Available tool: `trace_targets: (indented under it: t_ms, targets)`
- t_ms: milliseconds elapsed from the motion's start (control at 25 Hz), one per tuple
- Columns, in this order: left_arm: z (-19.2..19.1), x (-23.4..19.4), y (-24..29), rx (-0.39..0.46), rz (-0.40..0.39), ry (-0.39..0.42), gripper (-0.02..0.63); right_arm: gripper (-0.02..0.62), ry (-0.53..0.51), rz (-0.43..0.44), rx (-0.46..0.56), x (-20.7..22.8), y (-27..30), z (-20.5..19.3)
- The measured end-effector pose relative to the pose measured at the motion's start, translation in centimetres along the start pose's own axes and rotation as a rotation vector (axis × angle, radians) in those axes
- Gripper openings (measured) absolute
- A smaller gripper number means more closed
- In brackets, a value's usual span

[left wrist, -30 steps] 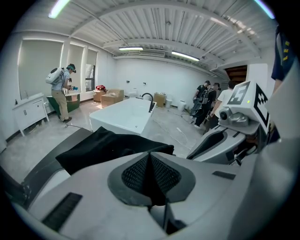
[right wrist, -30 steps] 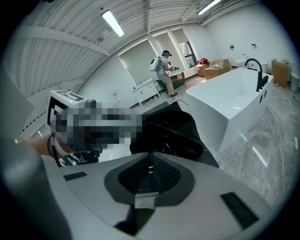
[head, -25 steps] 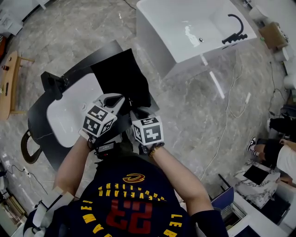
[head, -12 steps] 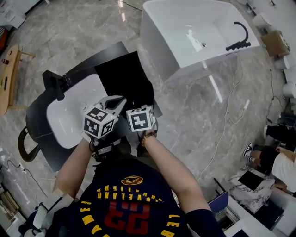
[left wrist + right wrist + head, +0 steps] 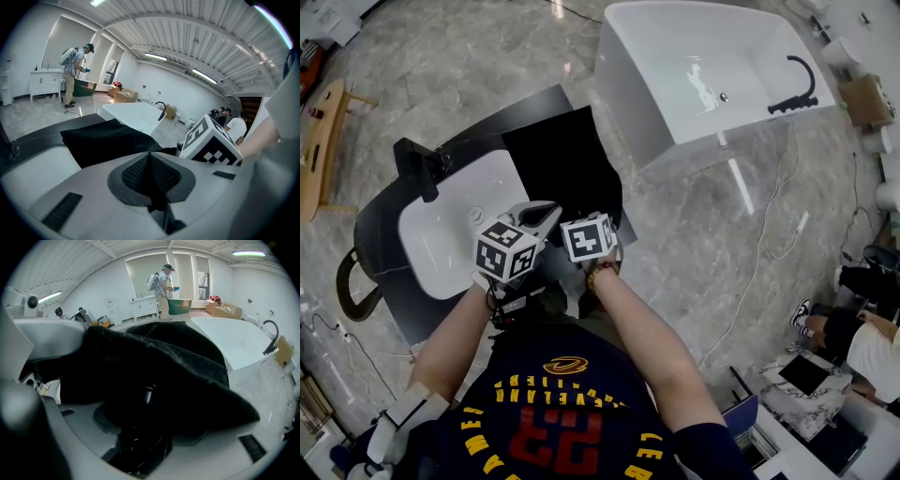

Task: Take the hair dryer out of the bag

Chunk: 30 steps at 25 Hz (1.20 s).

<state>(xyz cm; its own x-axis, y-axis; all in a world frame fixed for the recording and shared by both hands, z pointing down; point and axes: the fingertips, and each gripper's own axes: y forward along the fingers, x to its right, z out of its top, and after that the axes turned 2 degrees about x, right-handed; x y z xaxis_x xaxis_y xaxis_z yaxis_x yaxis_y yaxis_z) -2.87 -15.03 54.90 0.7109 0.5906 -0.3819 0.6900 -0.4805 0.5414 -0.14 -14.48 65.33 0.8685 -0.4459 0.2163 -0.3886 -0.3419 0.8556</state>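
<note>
Beside the white basin (image 5: 441, 234), the black bag (image 5: 567, 169) is pinched by the right gripper (image 5: 140, 427); jaws of the left gripper (image 5: 150, 164) are pressed together.

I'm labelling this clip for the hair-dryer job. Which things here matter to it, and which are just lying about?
Job:
black bag, on the counter
right gripper, shut on its fabric
left gripper, jaws together
no hair dryer visible

Lying about:
sink basin
bathtub
tub faucet
floor cable
cardboard box
</note>
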Motion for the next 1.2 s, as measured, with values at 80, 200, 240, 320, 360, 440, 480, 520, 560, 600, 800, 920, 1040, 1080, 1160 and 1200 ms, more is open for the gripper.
trace_targets:
  t_ms: [80, 200, 240, 320, 360, 440, 480, 520, 560, 600, 800, 920, 1040, 1080, 1160, 1200]
  targets:
    - [-0.2, 0.0, 0.0, -0.003, 0.005, -0.003, 0.017, 0.225, -0.013, -0.005, 0.013, 0.1, 0.0, 0.0]
    - [-0.1, 0.2, 0.1, -0.010, 0.009, 0.012, 0.017, 0.229, -0.016, -0.014, 0.006, 0.6, -0.6, 0.0]
    - [0.0, 0.3, 0.1, -0.012, 0.010, 0.022, 0.017, 0.228, -0.024, -0.016, 0.002, 0.9, -1.1, 0.1]
    - [0.1, 0.4, 0.2, -0.015, 0.011, 0.038, 0.017, 0.227, -0.042, -0.001, -0.006, 1.1, -1.9, 0.4]
    - [0.1, 0.5, 0.2, -0.017, 0.013, 0.043, 0.017, 0.227, -0.045, 0.013, -0.013, 1.0, -2.3, 0.5]
    - [0.1, 0.6, 0.3, -0.020, 0.015, 0.050, 0.017, 0.227, -0.041, 0.024, -0.039, 1.0, -3.2, 0.3]
    - [0.2, 0.8, 0.3, -0.022, 0.016, 0.056, 0.017, 0.225, -0.038, 0.026, -0.049, 1.0, -3.6, 0.1]
    - [0.2, 1.0, 0.4, -0.025, 0.017, 0.063, 0.017, 0.225, -0.038, 0.026, -0.055, 1.0, -4.1, 0.0]
    - [0.3, 1.2, 0.4, -0.027, 0.019, 0.072, 0.017, 0.225, -0.039, 0.024, -0.058, 1.0, -4.5, -0.3]
    - [0.3, 1.4, 0.5, -0.029, 0.020, 0.081, 0.017, 0.224, -0.042, 0.020, -0.060, 1.0, -4.9, -0.6]
    - [-0.2, 2.0, 0.5, -0.036, 0.030, 0.106, 0.017, 0.221, -0.058, 0.013, -0.058, 0.7, -6.5, -2.8]
    - [-0.6, 2.1, 0.5, -0.045, 0.034, 0.125, 0.017, 0.221, -0.065, 0.018, -0.056, 0.3, -7.1, -4.1]
    - [-0.8, 2.4, 0.4, -0.051, 0.043, 0.155, 0.017, 0.221, -0.061, 0.012, -0.059, 0.2, -7.9, -5.8]
    - [-0.8, 2.5, 0.4, -0.053, 0.046, 0.170, 0.017, 0.219, -0.059, 0.013, -0.056, 0.1, -8.1, -6.2]
    - [-1.0, 2.8, 0.4, -0.057, 0.047, 0.193, 0.017, 0.219, -0.060, 0.022, -0.048, -0.3, -8.5, -7.0]
    - [-1.1, 3.0, 0.4, -0.059, 0.046, 0.201, 0.017, 0.219, -0.064, 0.021, -0.047, -0.3, -8.8, -7.4]
